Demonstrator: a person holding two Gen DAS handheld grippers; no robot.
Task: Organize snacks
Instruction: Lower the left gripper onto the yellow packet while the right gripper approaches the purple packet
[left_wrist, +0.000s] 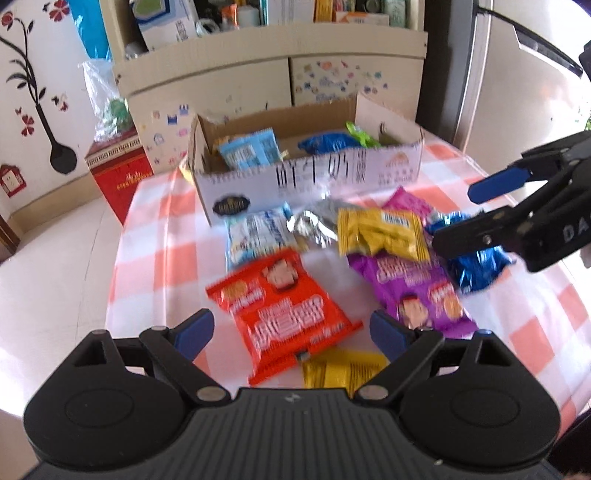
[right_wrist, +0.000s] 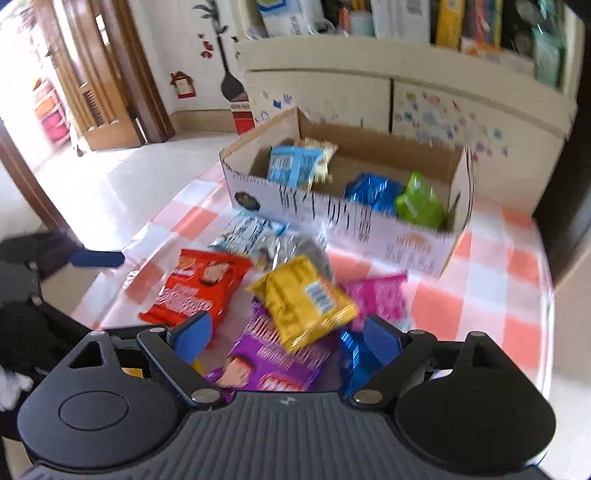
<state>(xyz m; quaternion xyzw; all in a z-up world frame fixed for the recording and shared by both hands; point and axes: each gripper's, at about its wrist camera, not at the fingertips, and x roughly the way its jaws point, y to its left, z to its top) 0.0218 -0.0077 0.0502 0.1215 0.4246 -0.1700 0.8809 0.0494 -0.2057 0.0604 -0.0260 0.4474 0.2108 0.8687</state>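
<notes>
While both tongs, left tongs (left_wrist: 291, 332) and right tongs (right_wrist: 286, 338), gape empty, snack packets (left_wrist: 380, 232) lie at the carton's (left_wrist: 314, 184) six o'clock.

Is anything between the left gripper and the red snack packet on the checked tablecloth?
Nothing visible. The left gripper is open with the red snack packet lying flat directly ahead between its fingers, uncovered; a yellow packet peeks out beneath its near edge.

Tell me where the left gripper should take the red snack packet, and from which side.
Take the red snack packet by its near crimped edge, coming down from above. It lies flat on the checked tablecloth, tilted, its near end overlapping a yellow packet, so that edge probably sits slightly raised. The left gripper is open above it, holding nothing.
</notes>
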